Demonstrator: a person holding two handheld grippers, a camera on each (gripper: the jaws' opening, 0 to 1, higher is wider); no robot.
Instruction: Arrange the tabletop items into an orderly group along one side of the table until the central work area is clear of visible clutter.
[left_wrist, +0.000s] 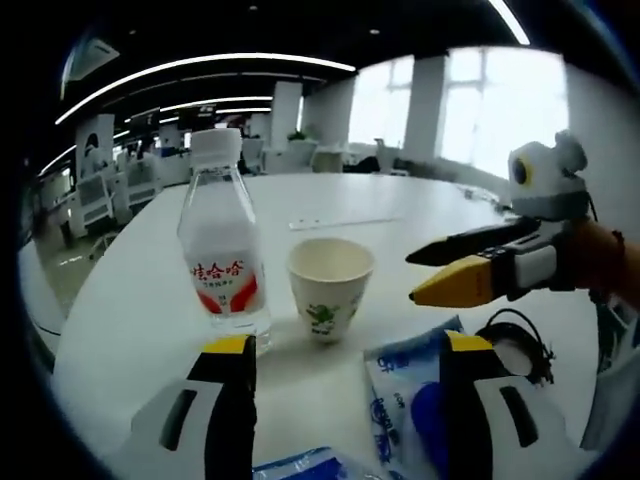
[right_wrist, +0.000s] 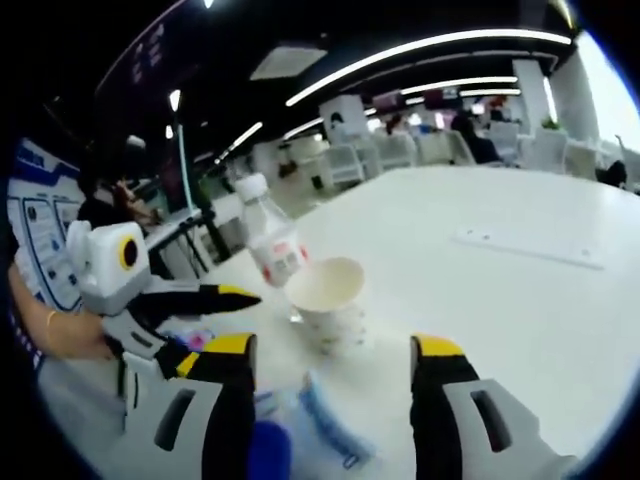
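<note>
Here, left hand-held gripper (left_wrist: 345, 375) spread, right hand-held gripper (right_wrist: 330, 375) spread, both level facing paper cup (left_wrist: 330, 287).

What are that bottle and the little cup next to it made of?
The bottle looks like clear, glossy plastic: see-through walls, white screw cap, red-and-white printed label. The cup looks like matte paper: opaque off-white wall, rolled rim, small green print.

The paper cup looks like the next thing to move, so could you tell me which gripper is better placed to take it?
Probably the right gripper: its open jaws frame the paper cup. The left gripper faces a gap between cup and water bottle.
</note>
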